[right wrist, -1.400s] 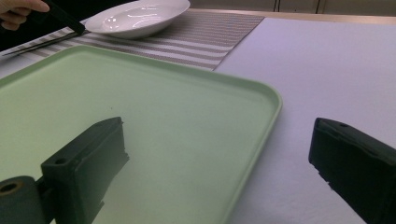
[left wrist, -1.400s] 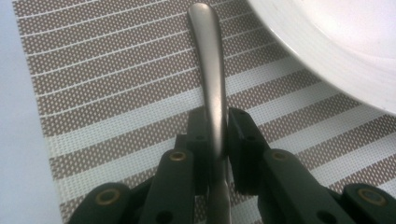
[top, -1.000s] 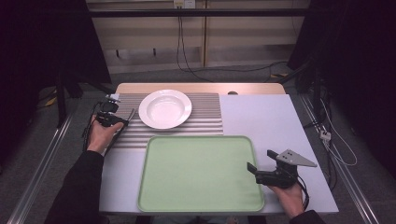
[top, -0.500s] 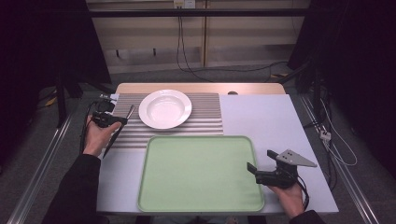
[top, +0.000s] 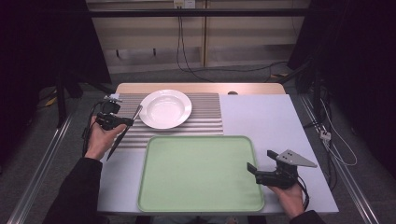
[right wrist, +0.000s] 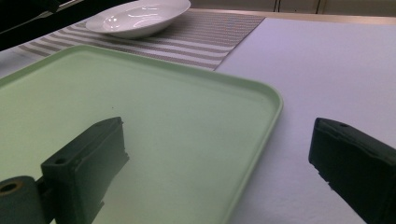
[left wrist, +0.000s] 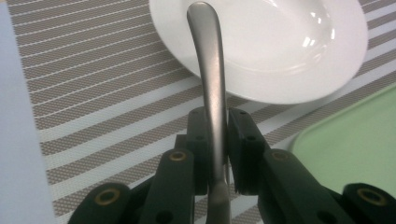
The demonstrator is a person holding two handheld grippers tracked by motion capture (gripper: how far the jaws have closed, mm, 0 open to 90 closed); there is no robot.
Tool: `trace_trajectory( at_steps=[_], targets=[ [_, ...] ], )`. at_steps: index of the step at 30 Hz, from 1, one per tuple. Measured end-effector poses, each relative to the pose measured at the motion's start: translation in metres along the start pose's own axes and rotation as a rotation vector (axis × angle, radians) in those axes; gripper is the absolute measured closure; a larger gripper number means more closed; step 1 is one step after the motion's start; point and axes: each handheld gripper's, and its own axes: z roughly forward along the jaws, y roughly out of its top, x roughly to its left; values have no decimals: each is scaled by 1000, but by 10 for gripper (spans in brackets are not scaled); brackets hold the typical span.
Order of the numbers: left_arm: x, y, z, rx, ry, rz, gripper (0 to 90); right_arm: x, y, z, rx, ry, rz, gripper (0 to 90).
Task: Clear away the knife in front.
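Observation:
My left gripper (top: 127, 122) hovers over the left part of a striped placemat (top: 205, 116), shut on a grey metal utensil (top: 122, 133). In the left gripper view the utensil's handle (left wrist: 208, 56) rises between the jaws of the left gripper (left wrist: 217, 121) and its tip overlaps the rim of a white plate (left wrist: 280, 42); the working end is hidden. The white plate (top: 165, 108) rests on the placemat. My right gripper (top: 252, 169) stands open over the right edge of a green tray (top: 201, 172), with nothing between the jaws of the right gripper (right wrist: 219, 137).
The green tray (right wrist: 261, 93) lies at the table's near middle with nothing on it. Bare pale table (top: 266, 116) stretches to the right of the placemat. Cables hang behind the far edge, and metal rails run along both sides.
The left hand has shifted slightly with the utensil, whose long dark lower end now shows below the hand. The right gripper, plate and tray have not moved.

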Motion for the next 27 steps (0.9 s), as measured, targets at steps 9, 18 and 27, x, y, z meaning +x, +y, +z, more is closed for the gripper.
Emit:
trace_trajectory(
  at_steps=[9, 18, 27],
  targets=[
    [-21, 0, 0, 8, -42, 49, 797, 0, 0, 0, 0, -2, -1, 38],
    [-45, 0, -1, -1, -49, 68, 797, 0, 0, -1, -1, -4, -1, 38],
    [-70, -3, -3, -7, -56, 106, 797, 0, 0, -1, 0, -3, -2, 38]
  ],
)
